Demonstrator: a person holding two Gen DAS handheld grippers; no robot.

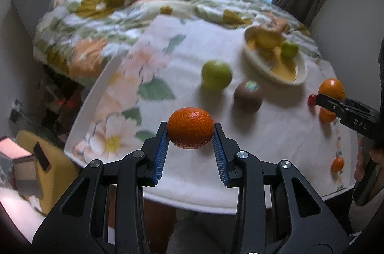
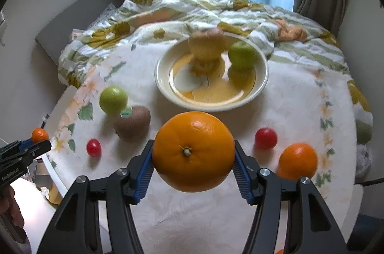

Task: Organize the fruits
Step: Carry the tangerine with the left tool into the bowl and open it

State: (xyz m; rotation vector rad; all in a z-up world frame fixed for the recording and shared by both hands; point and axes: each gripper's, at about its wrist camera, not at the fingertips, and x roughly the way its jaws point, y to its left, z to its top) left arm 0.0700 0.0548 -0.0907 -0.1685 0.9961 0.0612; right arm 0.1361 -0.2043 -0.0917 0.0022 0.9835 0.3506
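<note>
From the left wrist view, the left gripper [image 1: 190,134] was clenched on a small mandarin [image 1: 190,128], both blue pads against its sides, the fruit lifted clear of the worktop [image 1: 192,182]. At about one o'clock from it stood the bowl [image 1: 296,76] with fruit already inside; a green apple [image 1: 216,74] and a kiwi [image 1: 248,95] lay between, loose on the cloth. At three o'clock the right gripper [image 1: 324,99] showed with an orange [image 1: 332,89] in it.

From the right wrist view, the right gripper [image 2: 193,162] was grasping that large orange [image 2: 193,151], stem end toward the camera, raised off the worktop [image 2: 192,218]. The bowl [image 2: 168,91] sat at twelve o'clock, holding a yellowish fruit (blurred) and a green one. Two red fruits [image 2: 93,147], a second orange [image 2: 298,160], the green apple [image 2: 113,99] and the kiwi [image 2: 132,125] were not yet gathered.

The step in hand looked like the carry. Next, each fruit would need bringing over the bowl's rim and releasing low, into free space.
</note>
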